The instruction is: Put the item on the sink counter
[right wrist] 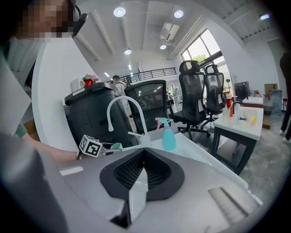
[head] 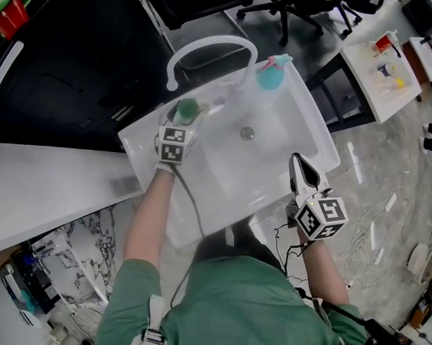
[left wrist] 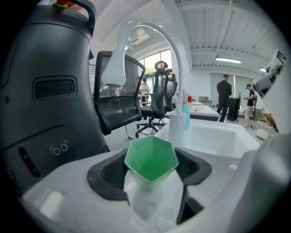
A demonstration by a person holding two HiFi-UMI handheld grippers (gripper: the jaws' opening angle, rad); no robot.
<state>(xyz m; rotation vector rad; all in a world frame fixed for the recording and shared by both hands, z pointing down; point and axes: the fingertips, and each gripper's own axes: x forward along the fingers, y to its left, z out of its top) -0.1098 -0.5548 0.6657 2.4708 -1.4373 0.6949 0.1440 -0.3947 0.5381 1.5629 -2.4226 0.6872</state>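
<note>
A clear bottle with a green six-sided cap (head: pixel 187 108) is at the sink's back left rim (head: pixel 139 141), beside the base of the white faucet (head: pixel 206 46). My left gripper (head: pixel 182 117) is shut on the bottle. In the left gripper view the green cap (left wrist: pixel 152 158) and pale body (left wrist: pixel 157 198) fill the gap between the jaws. I cannot tell whether the bottle rests on the counter. My right gripper (head: pixel 296 162) is shut and holds nothing, above the sink's front right rim. Its jaws (right wrist: pixel 140 160) meet edge to edge.
A turquoise spray bottle (head: pixel 271 73) stands at the sink's back right corner. The basin has a drain (head: pixel 247 133). A large black bin (head: pixel 64 71) stands left of the sink. Office chairs (head: pixel 292 12) and a white table (head: pixel 386 64) are beyond, with cables (head: pixel 373 230) on the floor at right.
</note>
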